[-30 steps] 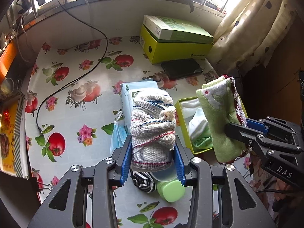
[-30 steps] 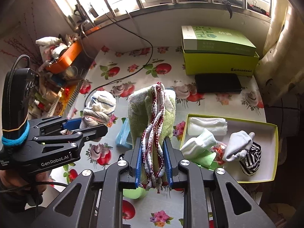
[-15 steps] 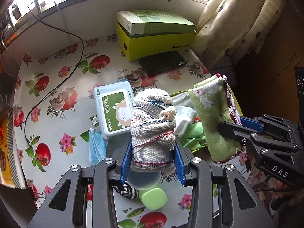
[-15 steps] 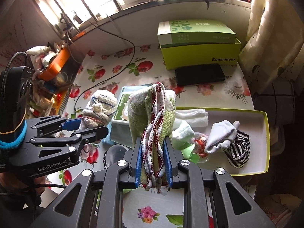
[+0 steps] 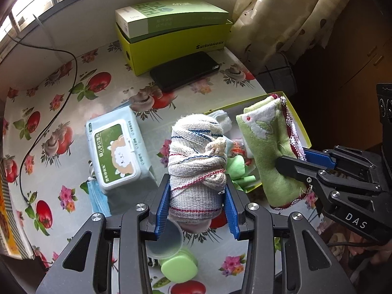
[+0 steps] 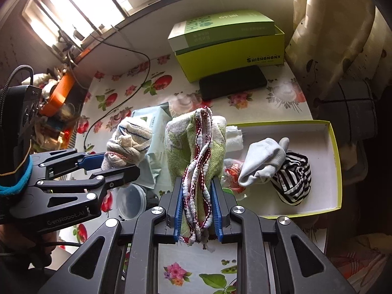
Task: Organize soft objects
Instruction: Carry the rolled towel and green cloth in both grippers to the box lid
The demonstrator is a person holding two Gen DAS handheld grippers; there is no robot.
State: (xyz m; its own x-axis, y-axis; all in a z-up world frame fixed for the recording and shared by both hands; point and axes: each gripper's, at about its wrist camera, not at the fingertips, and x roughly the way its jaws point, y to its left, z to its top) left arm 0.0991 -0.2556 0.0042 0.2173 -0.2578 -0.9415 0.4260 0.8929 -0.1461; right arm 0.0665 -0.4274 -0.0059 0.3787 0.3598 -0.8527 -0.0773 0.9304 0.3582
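My left gripper [image 5: 197,205] is shut on a rolled beige cloth with thin coloured stripes [image 5: 197,161], held upright above the table near the box's left end. My right gripper [image 6: 197,210] is shut on a folded green towel with red-and-white trim [image 6: 196,147], beside the left end of the open yellow-green box [image 6: 334,152]. Each gripper shows in the other's view: the right one [image 5: 291,158] with the towel [image 5: 272,152], the left one [image 6: 117,164] with the roll [image 6: 127,142]. In the box lie a white sock [image 6: 262,159], a black-and-white striped piece [image 6: 292,178] and a white folded cloth [image 6: 234,137].
On the fruit-print tablecloth [image 5: 61,103] lie a wet-wipes pack [image 5: 115,152], a blue face mask [image 5: 98,198], a black phone [image 5: 185,69], a clear lid [image 5: 164,240] and a green round container [image 5: 178,268]. Stacked green boxes [image 5: 171,27] stand at the back. A black cable [image 5: 49,112] crosses the left. Curtain [image 5: 289,12] on the right.
Both grippers have moved together to the right and slightly lower, toward the open box, each still gripping its cloth. The wipes pack and the box interior now show more.
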